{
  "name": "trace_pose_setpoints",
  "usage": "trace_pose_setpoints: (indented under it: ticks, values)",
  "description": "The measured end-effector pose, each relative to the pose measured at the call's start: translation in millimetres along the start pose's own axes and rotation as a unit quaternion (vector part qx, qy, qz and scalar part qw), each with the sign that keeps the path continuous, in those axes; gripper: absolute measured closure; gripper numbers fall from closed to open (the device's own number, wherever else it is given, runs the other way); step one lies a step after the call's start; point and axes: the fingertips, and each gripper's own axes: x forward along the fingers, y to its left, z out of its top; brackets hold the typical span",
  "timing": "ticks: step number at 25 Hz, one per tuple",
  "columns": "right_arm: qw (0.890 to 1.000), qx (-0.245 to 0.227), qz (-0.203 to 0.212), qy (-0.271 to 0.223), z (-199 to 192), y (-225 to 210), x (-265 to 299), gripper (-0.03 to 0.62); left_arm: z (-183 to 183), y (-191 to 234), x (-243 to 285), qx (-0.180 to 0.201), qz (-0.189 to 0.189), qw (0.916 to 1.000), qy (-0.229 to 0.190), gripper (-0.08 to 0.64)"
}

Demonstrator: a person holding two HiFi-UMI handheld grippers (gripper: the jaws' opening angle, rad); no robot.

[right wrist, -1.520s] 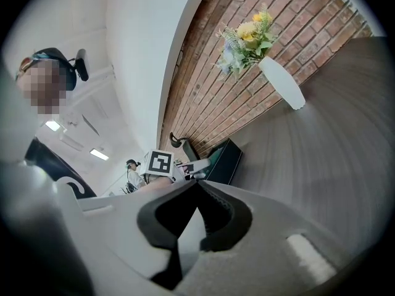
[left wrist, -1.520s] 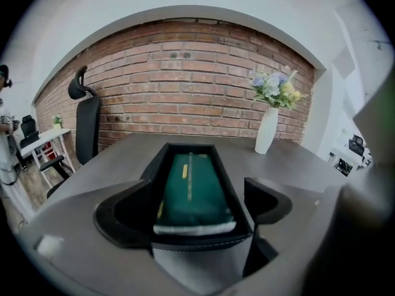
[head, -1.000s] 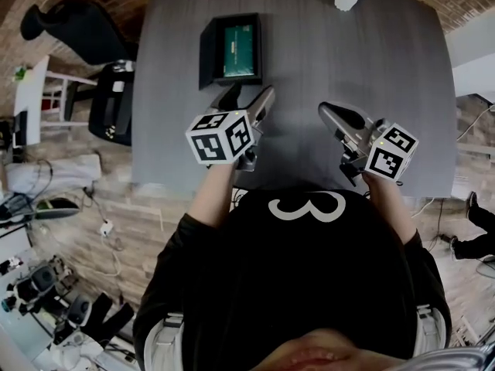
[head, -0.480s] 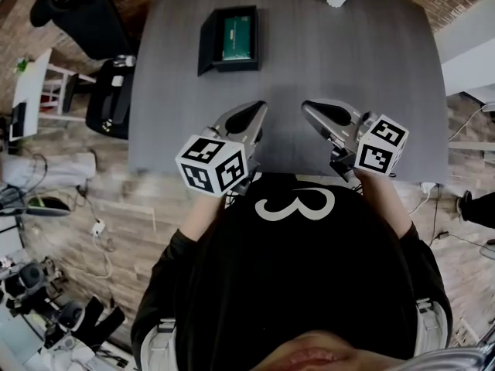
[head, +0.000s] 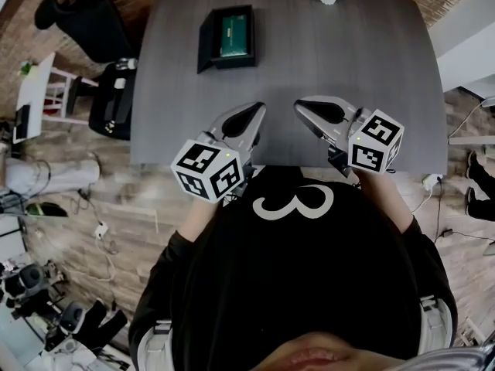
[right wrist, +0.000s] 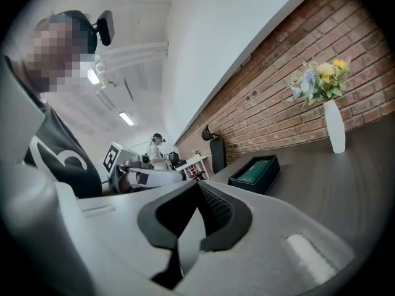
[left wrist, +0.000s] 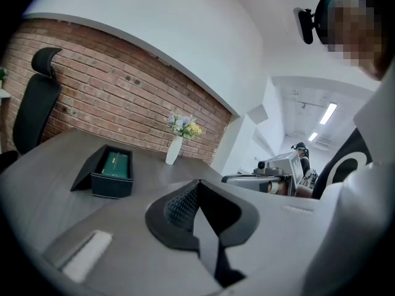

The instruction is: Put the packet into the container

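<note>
A black open container (head: 224, 39) stands at the far left of the grey table (head: 371, 68), its lid leaning to the left. A green packet (head: 234, 35) lies inside it; the packet (left wrist: 115, 164) shows the same way in the left gripper view and in the right gripper view (right wrist: 258, 169). My left gripper (head: 255, 113) hovers over the table's near edge, shut with nothing between its jaws. My right gripper (head: 303, 108) hangs beside it, also shut and empty. Both are well short of the container (left wrist: 110, 176).
A white vase with flowers (left wrist: 175, 147) stands at the table's far edge. A black office chair (head: 85, 29) sits at the far left, off the table. Brick wall runs behind the table. Cables and gear lie on the wooden floor to the left.
Both grippers have drawn back from the container toward the table's near edge. The left gripper's jaws have gone from open to shut. The packet stays in the container.
</note>
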Motion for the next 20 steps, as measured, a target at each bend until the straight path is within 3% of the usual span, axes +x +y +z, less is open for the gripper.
trace_pose_setpoints:
  ticks: [3,9,20]
  values:
    - [1.0,0.002,0.001,-0.003,0.3,0.8,-1.2,0.591,-0.2,-1.5,-0.3,-0.009,-0.004,0.9999,-0.003,0.549]
    - [1.0,0.01,0.007,-0.001,-0.1,-1.9,3.6,0.591,2.0,8.7,-4.4,0.021,0.019,0.9996,0.0,0.548]
    - [1.0,-0.024,0.013,-0.001,13.1,-0.8,-2.2,0.591,8.2,6.2,6.0,0.037,0.012,0.9993,0.001,0.548]
